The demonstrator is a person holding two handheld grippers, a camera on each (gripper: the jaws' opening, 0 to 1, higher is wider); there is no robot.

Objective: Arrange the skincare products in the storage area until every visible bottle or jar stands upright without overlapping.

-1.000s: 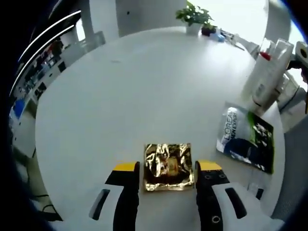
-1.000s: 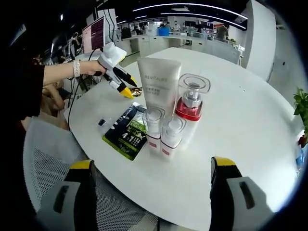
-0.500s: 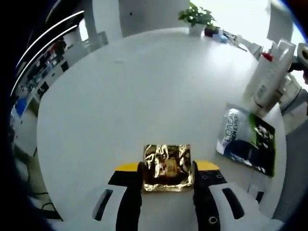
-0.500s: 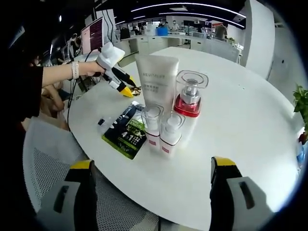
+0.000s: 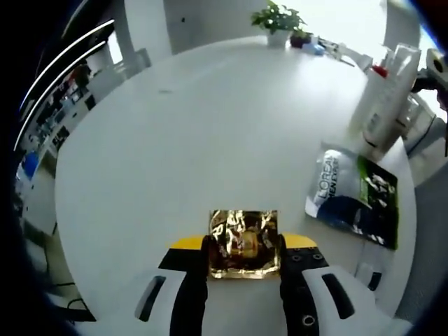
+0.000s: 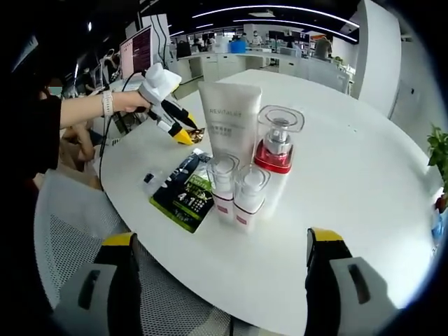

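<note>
Gold foil sachet (image 5: 243, 243) pinched flat in left tool (image 5: 243, 253), right tool (image 6: 217, 269) wide open, empty, near upright bottles (image 6: 241, 189)

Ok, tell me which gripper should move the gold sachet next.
Left. The left gripper has its jaws closed against both sides of the gold sachet on the table. The right gripper is open, off the table's edge, with the bottles between it and the sachet.

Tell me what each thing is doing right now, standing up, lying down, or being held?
Gold sachet: gripped between the left gripper's jaws.
Dark sachet: lying flat on the table.
White tube: standing upright.
Red pump bottle: upright, clear cap on.
Two small bottles: upright, side by side.
Right gripper: jaws wide open, holding nothing.
</note>
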